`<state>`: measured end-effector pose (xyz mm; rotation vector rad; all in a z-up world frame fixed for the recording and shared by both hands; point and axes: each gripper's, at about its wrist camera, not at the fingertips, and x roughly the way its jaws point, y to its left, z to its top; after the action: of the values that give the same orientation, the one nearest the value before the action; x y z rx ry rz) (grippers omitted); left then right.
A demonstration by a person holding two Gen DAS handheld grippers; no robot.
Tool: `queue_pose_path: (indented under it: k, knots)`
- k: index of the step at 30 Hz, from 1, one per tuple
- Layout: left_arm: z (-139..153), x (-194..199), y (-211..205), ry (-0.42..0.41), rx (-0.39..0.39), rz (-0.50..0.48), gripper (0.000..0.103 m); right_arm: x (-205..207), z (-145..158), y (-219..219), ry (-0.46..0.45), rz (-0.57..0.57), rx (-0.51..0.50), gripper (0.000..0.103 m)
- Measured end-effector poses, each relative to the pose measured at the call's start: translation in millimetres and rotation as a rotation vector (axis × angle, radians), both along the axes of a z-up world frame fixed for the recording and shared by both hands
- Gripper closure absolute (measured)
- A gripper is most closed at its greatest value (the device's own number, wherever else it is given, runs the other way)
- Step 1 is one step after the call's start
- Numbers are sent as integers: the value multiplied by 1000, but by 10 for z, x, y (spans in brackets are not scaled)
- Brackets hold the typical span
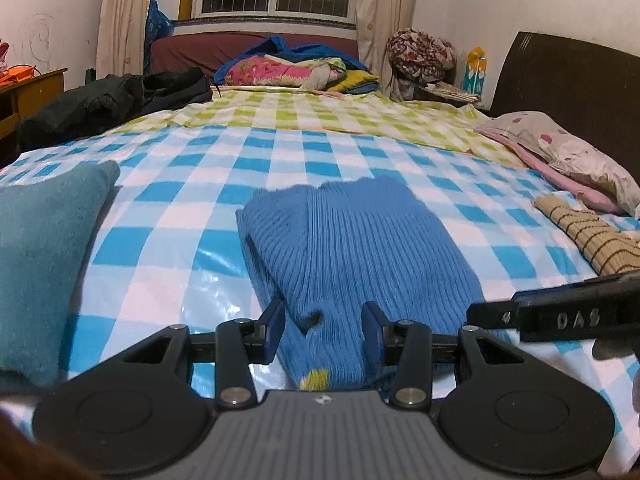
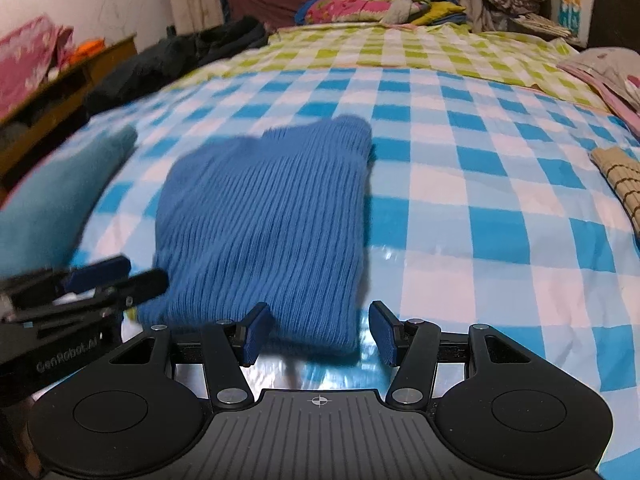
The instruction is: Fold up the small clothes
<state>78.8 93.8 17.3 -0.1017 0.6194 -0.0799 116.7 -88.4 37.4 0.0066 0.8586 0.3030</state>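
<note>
A blue ribbed knit garment lies folded on the blue-and-white checked bed cover; it also shows in the right wrist view. My left gripper is open, its fingers on either side of the garment's near end, which has a small yellow patch. My right gripper is open at the garment's near right corner, fingers either side of the edge, nothing clamped. Each gripper shows at the edge of the other's view: the right one, the left one.
A teal folded cloth lies left of the garment. A beige striped garment lies to the right, near a pillow. Black clothing and a colourful pile sit at the far end. A wooden desk stands left.
</note>
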Motion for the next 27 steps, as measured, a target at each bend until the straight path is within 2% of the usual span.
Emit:
queue_pose_path:
  k: [10, 17, 23, 27]
  knots:
    - [-71, 292, 54, 44, -44, 2, 55, 431, 175, 72, -30, -17, 48, 49]
    - [-254, 309, 76, 86, -46, -16, 55, 627, 229, 473, -43, 96, 31, 49]
    - [-273, 289, 82, 77, -46, -31, 55, 829, 164, 874, 10, 202, 68, 49]
    - [-286, 290, 84, 73, -33, -42, 55, 949, 76, 1177, 36, 238, 22, 46]
